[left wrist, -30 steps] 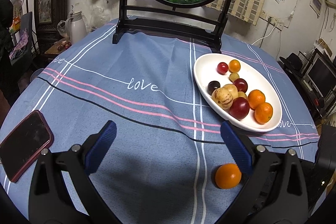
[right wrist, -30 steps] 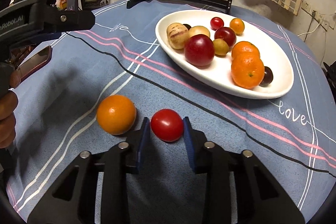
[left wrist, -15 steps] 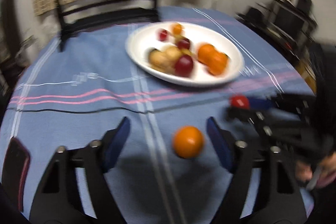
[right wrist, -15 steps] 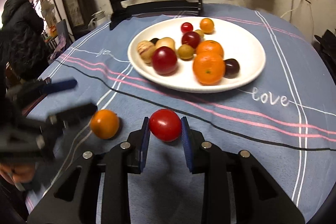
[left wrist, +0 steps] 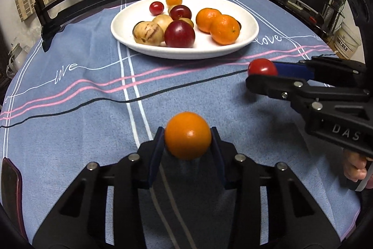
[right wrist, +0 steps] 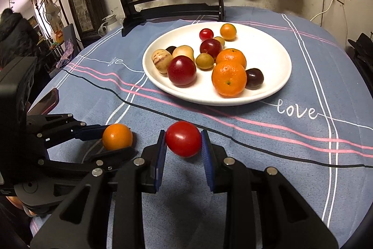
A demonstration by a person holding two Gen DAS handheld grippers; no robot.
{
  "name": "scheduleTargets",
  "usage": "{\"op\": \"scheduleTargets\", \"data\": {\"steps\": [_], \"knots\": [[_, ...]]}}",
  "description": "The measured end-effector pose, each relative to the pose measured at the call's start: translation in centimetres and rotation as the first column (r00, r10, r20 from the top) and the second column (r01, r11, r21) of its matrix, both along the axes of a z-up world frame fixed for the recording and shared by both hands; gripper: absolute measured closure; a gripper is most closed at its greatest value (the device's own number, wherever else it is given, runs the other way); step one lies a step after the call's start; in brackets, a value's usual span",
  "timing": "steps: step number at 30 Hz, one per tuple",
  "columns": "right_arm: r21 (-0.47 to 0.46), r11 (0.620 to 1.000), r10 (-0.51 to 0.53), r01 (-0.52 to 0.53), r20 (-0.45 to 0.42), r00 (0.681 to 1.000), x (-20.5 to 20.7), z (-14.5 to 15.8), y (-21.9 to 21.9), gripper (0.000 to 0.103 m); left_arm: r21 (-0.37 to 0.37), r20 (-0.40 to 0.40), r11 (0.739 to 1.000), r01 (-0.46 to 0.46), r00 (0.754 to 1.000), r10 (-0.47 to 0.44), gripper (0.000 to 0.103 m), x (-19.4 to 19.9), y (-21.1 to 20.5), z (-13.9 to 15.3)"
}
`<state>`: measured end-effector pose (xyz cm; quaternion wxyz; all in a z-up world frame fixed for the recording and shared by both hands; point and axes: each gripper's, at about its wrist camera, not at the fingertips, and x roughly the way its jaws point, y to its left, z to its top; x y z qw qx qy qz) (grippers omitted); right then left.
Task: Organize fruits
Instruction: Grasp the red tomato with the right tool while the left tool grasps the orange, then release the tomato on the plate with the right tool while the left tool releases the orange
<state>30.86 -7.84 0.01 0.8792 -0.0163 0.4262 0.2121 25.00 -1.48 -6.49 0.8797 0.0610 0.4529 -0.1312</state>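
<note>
- Nearest, a small orange fruit (left wrist: 188,138) is pinched between the blue pads of the left gripper (left wrist: 188,144), whose jaws have just been closing.
- Beside it, a red tomato (right wrist: 183,138) is clamped by the right gripper (right wrist: 183,146), tilted downward above the blue tablecloth (right wrist: 291,155).
- "DAS" is read on the right gripper's body, "love" on the cloth.
- Farther off, the white plate (right wrist: 275,55) is seen heaped with fruit.

Both grippers, left gripper (left wrist: 188,144) and right gripper (right wrist: 183,144), are black plastic with blue pads, silver screws; white "DAS" lettering marks the right.
</note>
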Motion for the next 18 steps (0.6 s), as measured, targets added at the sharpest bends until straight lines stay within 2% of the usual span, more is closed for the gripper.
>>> {"op": "scheduleTargets", "data": {"steps": [8, 14, 18], "knots": [[0.001, 1.0, 0.001, -0.001, 0.002, 1.0, 0.0, 0.1, 0.0, 0.074, 0.013, 0.019, 1.0, -0.001, 1.0, 0.001, 0.065, 0.1, -0.1, 0.0], [0.058, 0.998, 0.026, -0.027, 0.029, 0.999, -0.2, 0.7, -0.3, 0.074, 0.005, 0.052, 1.0, -0.001, 0.999, 0.001, 0.064, -0.5, -0.3, 0.8], [0.156, 0.988, -0.012, -0.002, 0.087, 0.996, 0.4, 1.8, -1.2, 0.073, -0.074, 0.099, 0.997, -0.03, 0.994, 0.037, 0.065, -0.1, 0.7, 2.8]]}}
